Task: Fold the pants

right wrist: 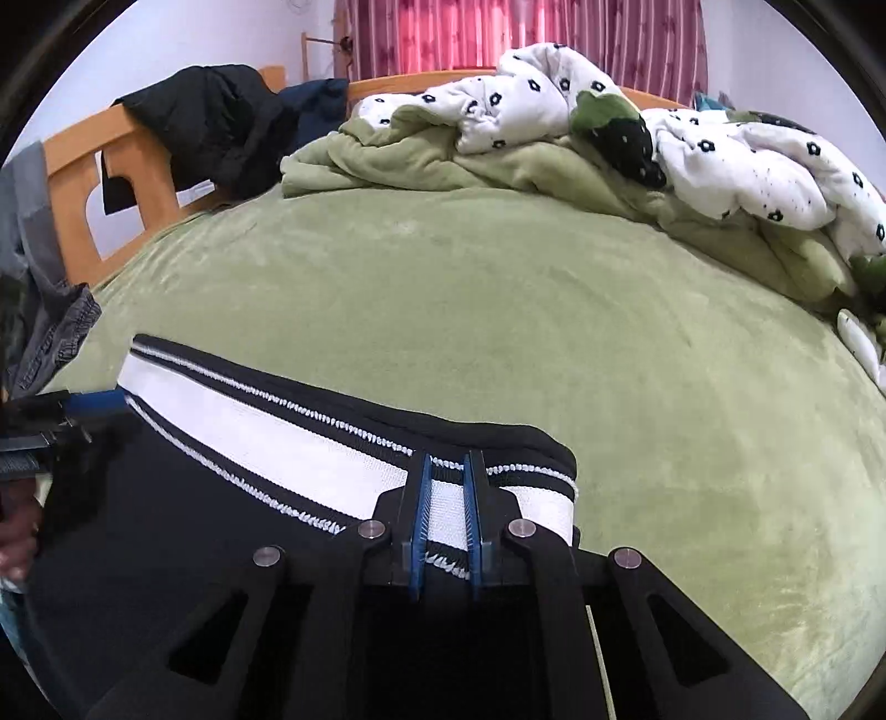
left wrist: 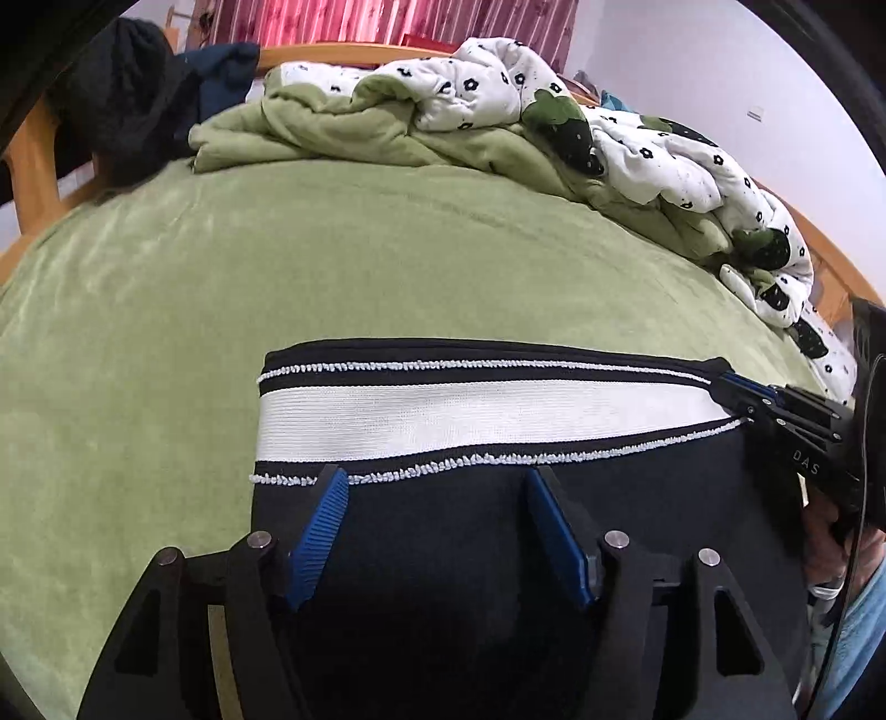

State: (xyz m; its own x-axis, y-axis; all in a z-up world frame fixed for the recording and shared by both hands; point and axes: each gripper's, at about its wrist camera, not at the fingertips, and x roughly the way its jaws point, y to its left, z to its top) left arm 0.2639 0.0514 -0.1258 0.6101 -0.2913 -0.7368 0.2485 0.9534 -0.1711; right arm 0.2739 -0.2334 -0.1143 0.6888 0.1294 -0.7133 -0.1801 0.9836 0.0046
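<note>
Black pants (left wrist: 443, 554) lie on the green bed sheet (left wrist: 166, 310), their wide white waistband (left wrist: 470, 410) with black-and-white trim stretched flat across the far edge. My left gripper (left wrist: 437, 490) hovers open over the black cloth just below the waistband's left part, its blue pads wide apart and pressing nothing. My right gripper (right wrist: 447, 487) is shut on the waistband (right wrist: 249, 426) near its right end. The left wrist view shows this same gripper (left wrist: 733, 390) pinching the band's right tip. A blue finger (right wrist: 97, 400) of the left gripper shows at the left edge of the right wrist view.
A rumpled white quilt (left wrist: 498, 83) with black flowers and a green blanket (left wrist: 332, 127) are heaped along the far side of the bed. Dark jackets (right wrist: 221, 122) hang on the wooden bed frame (right wrist: 72, 183). A grey garment (right wrist: 50, 332) lies at the left. Red curtains (right wrist: 498, 33) hang behind.
</note>
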